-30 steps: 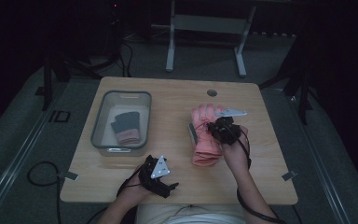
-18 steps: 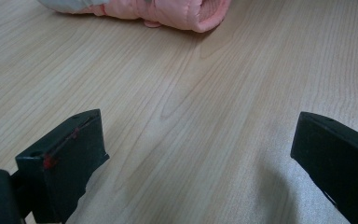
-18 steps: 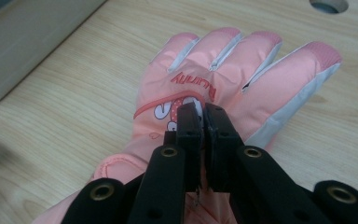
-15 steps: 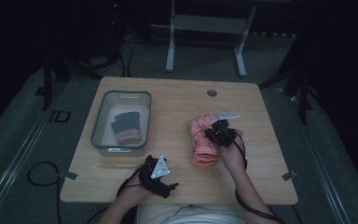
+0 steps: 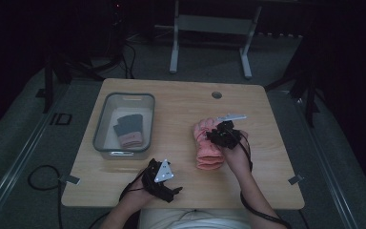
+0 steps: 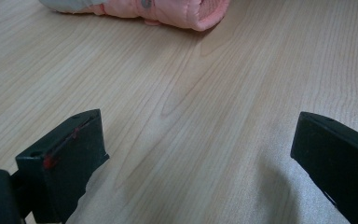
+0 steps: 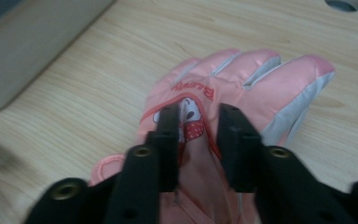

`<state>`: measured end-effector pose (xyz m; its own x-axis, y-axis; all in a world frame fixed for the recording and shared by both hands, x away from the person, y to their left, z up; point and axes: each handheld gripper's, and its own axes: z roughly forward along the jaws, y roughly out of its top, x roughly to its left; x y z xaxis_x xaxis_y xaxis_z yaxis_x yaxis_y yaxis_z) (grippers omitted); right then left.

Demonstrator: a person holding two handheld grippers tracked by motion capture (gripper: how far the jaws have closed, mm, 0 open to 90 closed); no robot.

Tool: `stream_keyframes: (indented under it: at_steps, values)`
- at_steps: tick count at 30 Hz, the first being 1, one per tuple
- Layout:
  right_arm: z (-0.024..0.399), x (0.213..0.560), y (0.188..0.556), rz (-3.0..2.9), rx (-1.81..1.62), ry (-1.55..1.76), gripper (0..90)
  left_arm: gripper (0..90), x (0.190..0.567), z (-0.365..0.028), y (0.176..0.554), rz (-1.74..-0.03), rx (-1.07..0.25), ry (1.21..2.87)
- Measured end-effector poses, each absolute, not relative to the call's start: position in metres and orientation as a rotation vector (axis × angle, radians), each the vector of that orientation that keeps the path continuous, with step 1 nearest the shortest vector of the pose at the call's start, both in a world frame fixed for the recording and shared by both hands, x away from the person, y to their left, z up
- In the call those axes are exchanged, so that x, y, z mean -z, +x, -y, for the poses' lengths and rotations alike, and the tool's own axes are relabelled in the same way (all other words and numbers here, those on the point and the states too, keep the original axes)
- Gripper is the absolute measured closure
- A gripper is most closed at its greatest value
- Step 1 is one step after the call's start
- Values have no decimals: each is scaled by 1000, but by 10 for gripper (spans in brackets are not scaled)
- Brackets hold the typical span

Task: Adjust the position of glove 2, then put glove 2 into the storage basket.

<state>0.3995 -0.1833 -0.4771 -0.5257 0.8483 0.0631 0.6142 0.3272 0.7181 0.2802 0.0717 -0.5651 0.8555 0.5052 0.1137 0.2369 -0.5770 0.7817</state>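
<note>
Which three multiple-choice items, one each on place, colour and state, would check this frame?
1. Where does the dark glove lie?
A. in the grey bin
B. on the floor
C. under the right gripper
2. What colour is the glove beneath the right gripper?
A. blue
B. pink
C. green
3. How do the left gripper's fingers stand?
A. shut on a glove
B. wide apart over bare table
C. clamped on the bin

1 A: it shows inside the bin. 2 B: pink with grey trim. 3 B: nothing between them.
</note>
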Motion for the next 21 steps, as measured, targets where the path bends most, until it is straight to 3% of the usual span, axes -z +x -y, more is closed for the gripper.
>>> stream_keyframes:
  at_steps: [13,21]
  values:
    - [198,443,392,-2232,-1095,1224,631,58,551,-67,279,-549,-420,2176]
    - [200,442,396,-2242,-1063,1211,696,67,517,-58,296,-698,-385,2118]
